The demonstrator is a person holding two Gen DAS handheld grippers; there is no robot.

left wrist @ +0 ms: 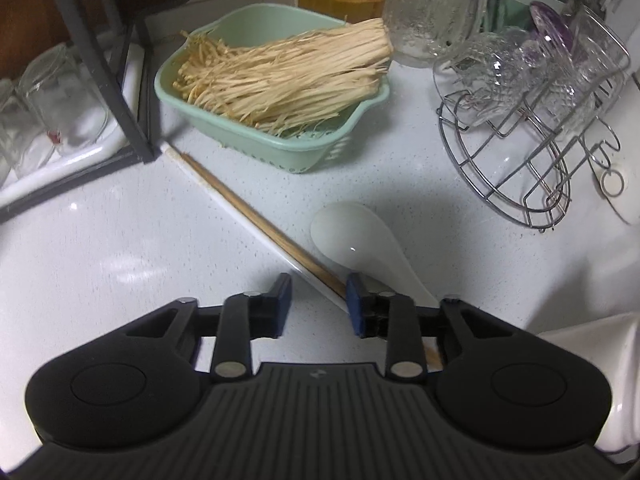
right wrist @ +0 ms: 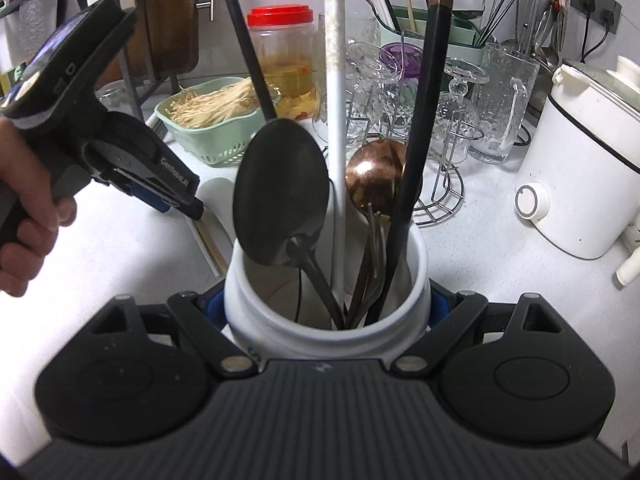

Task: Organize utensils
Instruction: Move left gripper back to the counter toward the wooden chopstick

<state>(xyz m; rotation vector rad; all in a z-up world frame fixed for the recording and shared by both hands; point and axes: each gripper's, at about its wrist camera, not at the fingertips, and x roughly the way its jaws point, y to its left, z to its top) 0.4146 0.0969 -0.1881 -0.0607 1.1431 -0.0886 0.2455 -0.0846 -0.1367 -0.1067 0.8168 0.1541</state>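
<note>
Chopsticks (left wrist: 256,220), one white and one wooden, lie diagonal on counter (left wrist: 100,248), my left gripper (left wrist: 318,304) straddling their near end, jaws parted, not pressing. White ceramic spoon (left wrist: 352,246) lies just right of them. I see green basket (left wrist: 256,148) of enoki behind. My right gripper (right wrist: 326,310) clenched on white utensil crock (right wrist: 320,332) holding black spoon (right wrist: 280,196), copper spoon (right wrist: 370,178).
</note>
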